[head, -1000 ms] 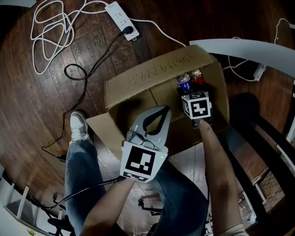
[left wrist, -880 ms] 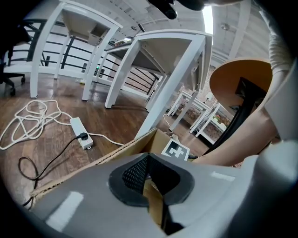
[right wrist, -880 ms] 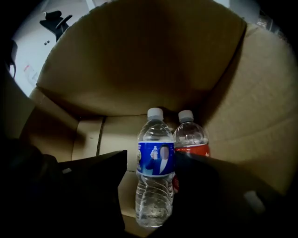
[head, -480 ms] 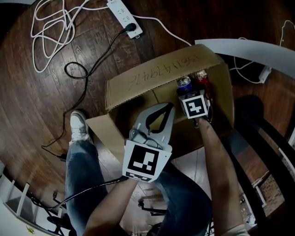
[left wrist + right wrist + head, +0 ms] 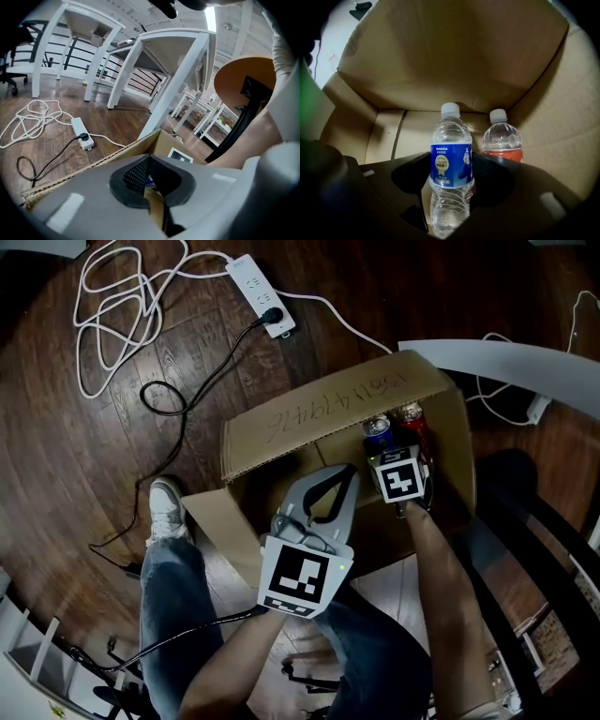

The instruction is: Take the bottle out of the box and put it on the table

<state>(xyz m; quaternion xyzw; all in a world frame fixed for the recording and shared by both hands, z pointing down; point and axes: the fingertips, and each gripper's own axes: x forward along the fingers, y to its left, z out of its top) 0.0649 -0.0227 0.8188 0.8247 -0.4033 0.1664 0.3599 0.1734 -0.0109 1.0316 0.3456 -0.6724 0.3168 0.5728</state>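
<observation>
Right gripper view: the blue-label bottle (image 5: 451, 161), upright in the box (image 5: 440, 56) beside a red-label bottle (image 5: 502, 140), is gripped by the wide-set right tongs (image 5: 451, 185), whose jaws have just been closing. The left tongs (image 5: 150, 159) are seen shut, empty, over the box.

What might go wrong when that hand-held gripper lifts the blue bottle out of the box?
1. The right hand-held gripper has just been closing its jaws with the blue-label bottle between them. Whether they press yet is unclear, and a loose hold on smooth plastic might slip.
2. The red-label bottle stands close beside it, so a jaw might knock it over.
3. The cardboard box has tall walls, so the bottle might catch on the way up.
</observation>
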